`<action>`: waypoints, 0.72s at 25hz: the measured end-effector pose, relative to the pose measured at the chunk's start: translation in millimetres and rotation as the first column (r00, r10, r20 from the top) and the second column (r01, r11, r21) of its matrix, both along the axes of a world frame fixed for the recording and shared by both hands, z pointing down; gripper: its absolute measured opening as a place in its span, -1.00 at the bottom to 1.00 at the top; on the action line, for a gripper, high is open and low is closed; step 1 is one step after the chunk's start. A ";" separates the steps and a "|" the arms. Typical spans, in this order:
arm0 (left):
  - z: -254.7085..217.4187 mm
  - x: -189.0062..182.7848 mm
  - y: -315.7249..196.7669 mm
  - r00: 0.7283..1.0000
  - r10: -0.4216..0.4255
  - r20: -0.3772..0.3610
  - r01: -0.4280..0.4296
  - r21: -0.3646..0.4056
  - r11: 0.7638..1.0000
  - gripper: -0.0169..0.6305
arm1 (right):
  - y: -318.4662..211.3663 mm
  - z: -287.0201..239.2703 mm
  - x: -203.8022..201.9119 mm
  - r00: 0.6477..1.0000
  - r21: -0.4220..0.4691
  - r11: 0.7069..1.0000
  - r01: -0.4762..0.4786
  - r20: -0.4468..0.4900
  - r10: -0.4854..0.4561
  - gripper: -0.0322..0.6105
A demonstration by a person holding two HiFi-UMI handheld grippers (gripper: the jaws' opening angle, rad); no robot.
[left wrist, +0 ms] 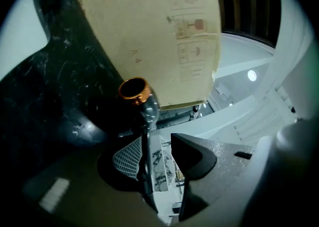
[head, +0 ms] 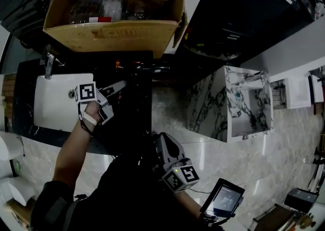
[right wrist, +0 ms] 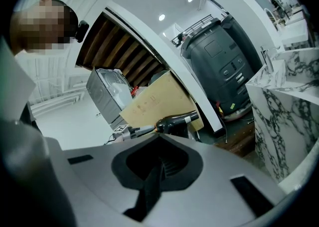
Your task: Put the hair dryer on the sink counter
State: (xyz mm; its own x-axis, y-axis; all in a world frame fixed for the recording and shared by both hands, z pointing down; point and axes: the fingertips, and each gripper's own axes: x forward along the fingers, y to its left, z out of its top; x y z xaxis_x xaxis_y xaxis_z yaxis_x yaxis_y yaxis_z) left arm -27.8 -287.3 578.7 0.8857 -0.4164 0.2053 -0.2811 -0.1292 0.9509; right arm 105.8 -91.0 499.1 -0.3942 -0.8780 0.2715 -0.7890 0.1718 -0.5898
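The hair dryer (left wrist: 142,101) has a copper nozzle ring and a silver neck. Its handle runs down between the jaws of my left gripper (left wrist: 154,153), which is shut on it. In the head view the left gripper (head: 120,86) reaches over the black sink counter (head: 137,118), just right of the white basin (head: 53,103); the dark dryer hardly shows there. From the right gripper view the black hair dryer (right wrist: 174,121) sits in the left gripper (right wrist: 124,131) in front of the box. My right gripper (head: 161,142) hangs low near my body, shut and empty.
A large cardboard box (head: 111,32) stands at the back of the counter, close behind the dryer. A tap (head: 49,65) is at the basin's far edge. A marble cabinet (head: 238,103) and a big black machine (head: 244,17) stand to the right.
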 end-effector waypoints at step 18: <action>-103.1 21.3 123.7 0.979 0.023 0.202 -0.103 0.391 0.915 -0.43 | -9.7 -9.2 6.8 1.000 0.027 1.000 -0.008 -0.012 0.009 -0.91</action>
